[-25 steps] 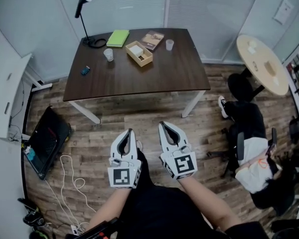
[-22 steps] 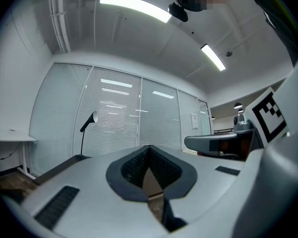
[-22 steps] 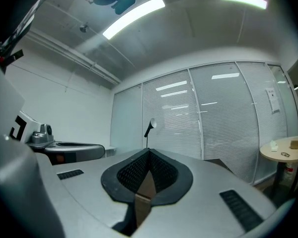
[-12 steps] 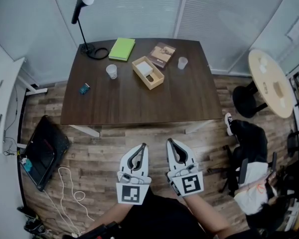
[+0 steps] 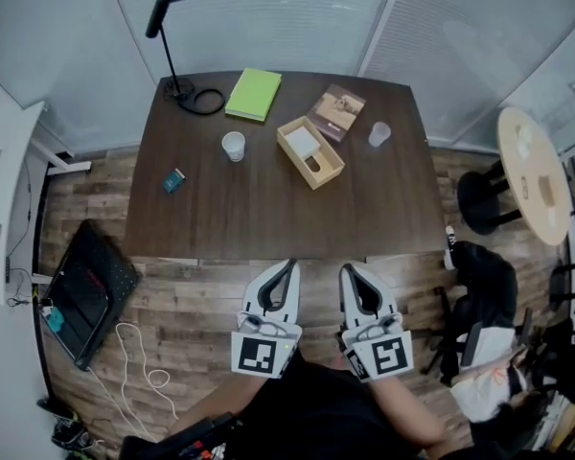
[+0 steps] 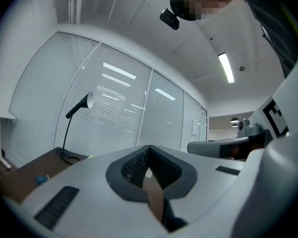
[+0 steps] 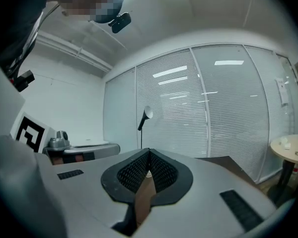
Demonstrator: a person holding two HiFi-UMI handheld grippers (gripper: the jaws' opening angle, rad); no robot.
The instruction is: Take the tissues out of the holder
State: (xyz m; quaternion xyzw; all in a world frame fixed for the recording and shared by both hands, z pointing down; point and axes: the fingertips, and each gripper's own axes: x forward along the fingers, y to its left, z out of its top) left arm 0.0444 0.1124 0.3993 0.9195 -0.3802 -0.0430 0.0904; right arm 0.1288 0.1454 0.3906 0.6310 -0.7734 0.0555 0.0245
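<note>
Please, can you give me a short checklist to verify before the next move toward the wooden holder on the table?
1. Left gripper empty: ok, jaws together with nothing between them.
2. Right gripper empty: ok, jaws together with nothing between them.
3. Jaws open for a grasp: not ok, both are shut.
4. Tissues visible in the holder: ok, white stack at its far end.
5. Grippers over the table: not ok, both are short of its near edge.
6. Space around the holder: ok, the left cup and the right cup stand apart from it.
</note>
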